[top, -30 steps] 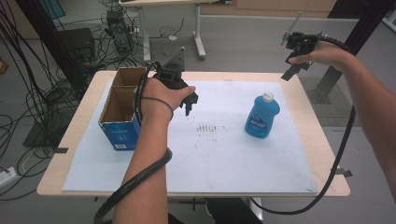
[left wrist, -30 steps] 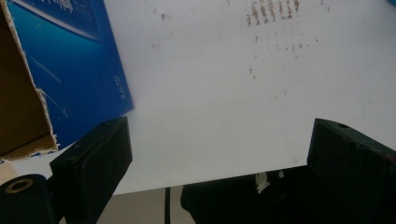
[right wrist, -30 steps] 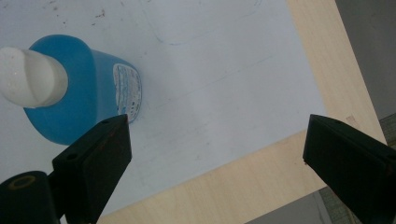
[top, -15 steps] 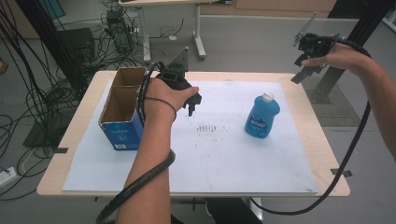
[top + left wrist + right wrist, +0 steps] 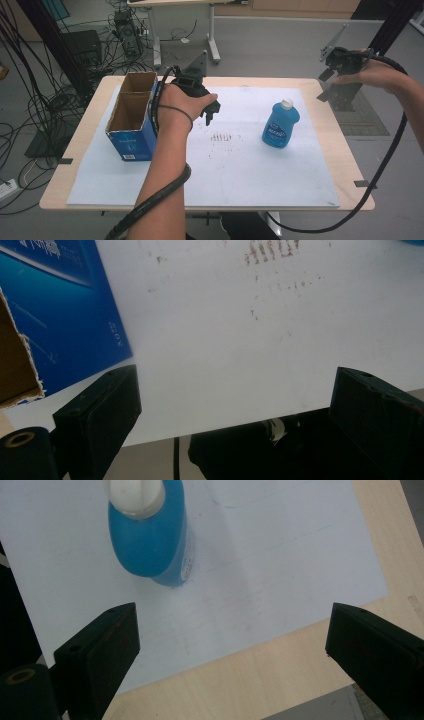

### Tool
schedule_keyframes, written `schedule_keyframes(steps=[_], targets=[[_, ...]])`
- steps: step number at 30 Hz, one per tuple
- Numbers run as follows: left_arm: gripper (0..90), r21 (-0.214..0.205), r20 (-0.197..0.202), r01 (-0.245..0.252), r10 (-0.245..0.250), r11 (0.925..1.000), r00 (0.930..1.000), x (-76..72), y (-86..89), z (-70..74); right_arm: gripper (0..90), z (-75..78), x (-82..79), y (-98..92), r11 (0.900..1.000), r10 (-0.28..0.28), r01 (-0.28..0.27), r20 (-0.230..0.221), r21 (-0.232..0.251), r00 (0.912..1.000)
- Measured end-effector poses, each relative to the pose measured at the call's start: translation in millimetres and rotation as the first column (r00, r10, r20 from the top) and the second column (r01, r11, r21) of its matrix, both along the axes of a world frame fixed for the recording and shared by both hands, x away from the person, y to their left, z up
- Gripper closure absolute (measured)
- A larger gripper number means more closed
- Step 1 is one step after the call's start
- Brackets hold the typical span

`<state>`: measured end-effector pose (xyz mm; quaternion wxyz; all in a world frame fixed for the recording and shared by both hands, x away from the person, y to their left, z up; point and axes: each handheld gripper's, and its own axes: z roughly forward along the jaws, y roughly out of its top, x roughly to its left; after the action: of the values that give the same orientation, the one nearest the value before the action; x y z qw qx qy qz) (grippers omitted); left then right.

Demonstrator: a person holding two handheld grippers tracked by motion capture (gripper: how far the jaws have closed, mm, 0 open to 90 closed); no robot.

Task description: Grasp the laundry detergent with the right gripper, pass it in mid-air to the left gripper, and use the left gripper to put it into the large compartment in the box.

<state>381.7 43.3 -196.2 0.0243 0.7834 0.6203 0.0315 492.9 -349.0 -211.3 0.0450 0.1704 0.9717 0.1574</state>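
Both tongs are released with nothing between their jaws: the left gripper (image 5: 211, 111) hovers over the white sheet (image 5: 240, 165) just beside the blue cardboard box (image 5: 131, 131), and the right gripper (image 5: 327, 82) hangs past the table's far right corner. The blue bottle (image 5: 280, 123) stands upright on the sheet between them, apart from both.
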Motion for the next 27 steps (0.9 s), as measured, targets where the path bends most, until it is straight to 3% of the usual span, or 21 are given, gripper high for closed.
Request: schedule_keyframes(steps=[21,27], targets=[[6.8,-0.001,0.001,0.002,-0.002,1.0000,1.0000,-7.6,3.9,-0.8,4.4,-40.2,-38.2,-8.9,0.9933,-0.038,0.038,-0.001,0.109,0.9993],[6.8,0.002,0.003,0.002,-0.002,1.0000,1.0000,-8.5,3.7,0.1,3.8,-52.5,-45.9,-4.6,0.9927,-0.042,0.040,0.013,0.113,0.9990]])
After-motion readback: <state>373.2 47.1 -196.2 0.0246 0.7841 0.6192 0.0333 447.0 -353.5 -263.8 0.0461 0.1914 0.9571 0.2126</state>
